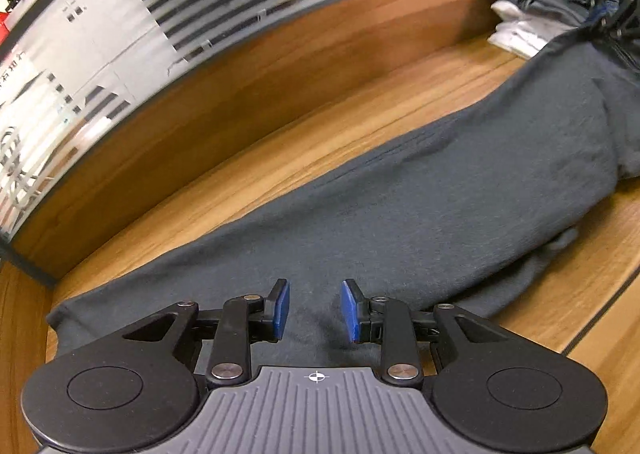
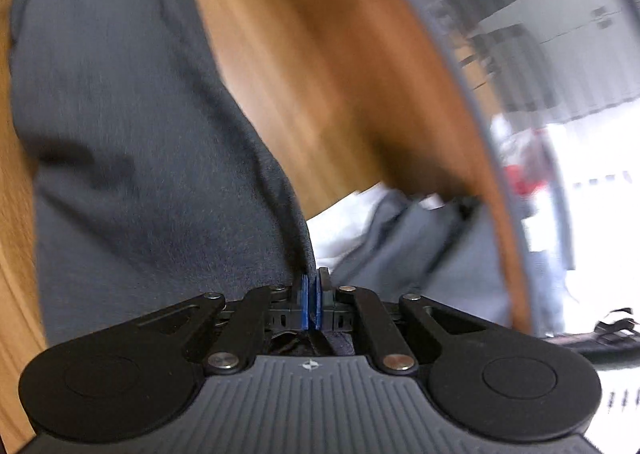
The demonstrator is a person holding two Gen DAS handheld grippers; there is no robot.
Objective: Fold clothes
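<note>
Now right tool [image 2: 311, 296] pinching grey garment [image 2: 132, 158] edge, ready to carry fold; left tool [image 1: 315, 310] spread, empty above cloth on bench [image 1: 248, 134].

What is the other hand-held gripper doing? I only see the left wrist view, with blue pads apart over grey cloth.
Observer: The right hand-held gripper is shut, pinching an edge of the grey garment.
Operator: Is my left one holding anything?
Observer: No. The left hand-held gripper is open above the cloth, nothing between its pads.
Operator: Anything else beyond the right one?
Observer: Its view shows white cloth and more grey fabric just ahead, blurred.
</note>
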